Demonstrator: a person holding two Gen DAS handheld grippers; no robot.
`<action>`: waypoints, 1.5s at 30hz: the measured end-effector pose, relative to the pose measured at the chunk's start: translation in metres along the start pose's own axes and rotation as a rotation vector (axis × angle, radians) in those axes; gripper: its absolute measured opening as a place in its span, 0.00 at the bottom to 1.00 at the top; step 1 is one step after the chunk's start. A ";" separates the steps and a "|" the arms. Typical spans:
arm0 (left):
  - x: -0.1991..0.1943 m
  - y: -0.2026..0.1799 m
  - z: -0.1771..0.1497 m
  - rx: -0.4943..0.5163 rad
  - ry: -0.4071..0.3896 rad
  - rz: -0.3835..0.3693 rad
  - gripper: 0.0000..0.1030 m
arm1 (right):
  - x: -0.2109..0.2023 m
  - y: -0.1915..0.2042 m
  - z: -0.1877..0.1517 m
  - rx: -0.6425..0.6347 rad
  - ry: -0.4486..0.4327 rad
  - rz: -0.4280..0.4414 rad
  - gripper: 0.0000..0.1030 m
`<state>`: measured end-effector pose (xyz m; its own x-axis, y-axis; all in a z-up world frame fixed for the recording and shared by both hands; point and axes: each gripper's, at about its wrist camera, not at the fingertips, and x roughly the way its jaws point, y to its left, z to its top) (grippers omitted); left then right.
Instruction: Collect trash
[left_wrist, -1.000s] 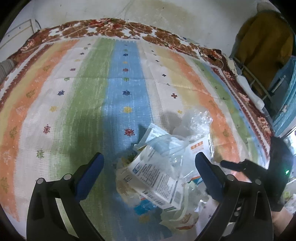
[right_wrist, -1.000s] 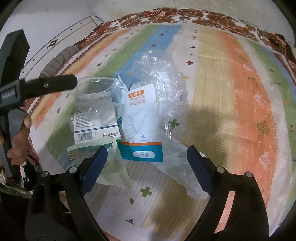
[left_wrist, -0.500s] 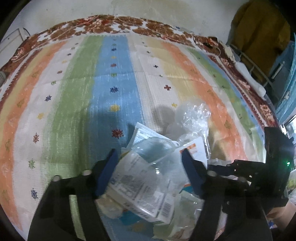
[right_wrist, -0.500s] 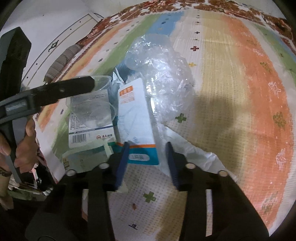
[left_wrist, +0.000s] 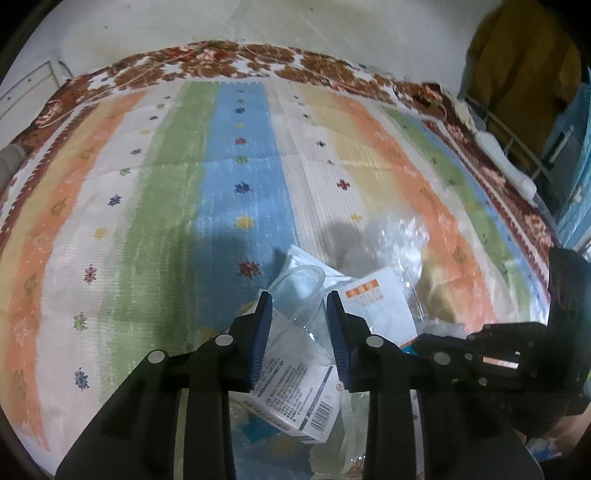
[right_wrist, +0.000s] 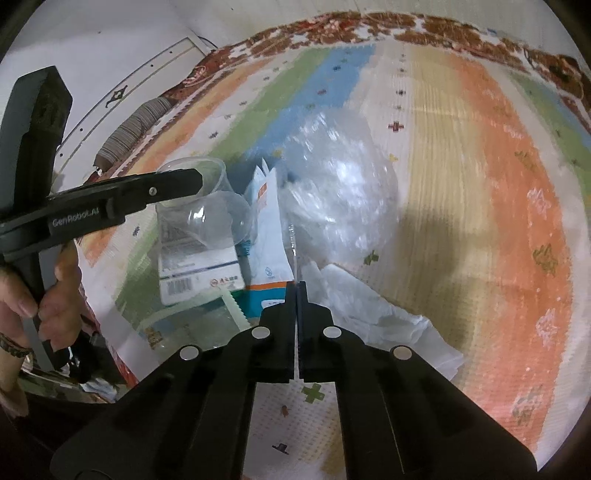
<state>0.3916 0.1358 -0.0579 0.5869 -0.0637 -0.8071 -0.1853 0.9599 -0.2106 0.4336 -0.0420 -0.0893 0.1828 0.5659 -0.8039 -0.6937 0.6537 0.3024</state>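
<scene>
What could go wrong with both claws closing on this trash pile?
1. The left claw is closing on a thin clear plastic cup; it may crush or squirt out.
2. The right claw is shut on the edge of the white mask packet; such a thin pinch may slip.
3. The crumpled clear plastic bag lies loose and could be left behind.

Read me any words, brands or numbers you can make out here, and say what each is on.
"GenRobot.AI": on the left claw's arm.
White box: barcode and print, too blurred to read.
Mask packet: orange and teal labels, characters too blurred to read.
</scene>
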 end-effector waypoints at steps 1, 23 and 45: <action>-0.004 0.001 0.000 -0.011 -0.012 0.000 0.29 | -0.003 0.003 0.000 -0.015 -0.011 -0.002 0.00; -0.074 0.005 -0.013 -0.073 -0.118 0.001 0.20 | -0.088 0.011 0.004 -0.007 -0.204 -0.174 0.00; -0.085 0.022 -0.048 -0.051 0.077 0.021 0.02 | -0.139 0.049 -0.018 -0.004 -0.287 -0.171 0.00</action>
<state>0.3000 0.1493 -0.0206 0.5207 -0.0660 -0.8512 -0.2383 0.9462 -0.2191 0.3615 -0.0980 0.0278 0.4850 0.5670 -0.6658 -0.6384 0.7499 0.1735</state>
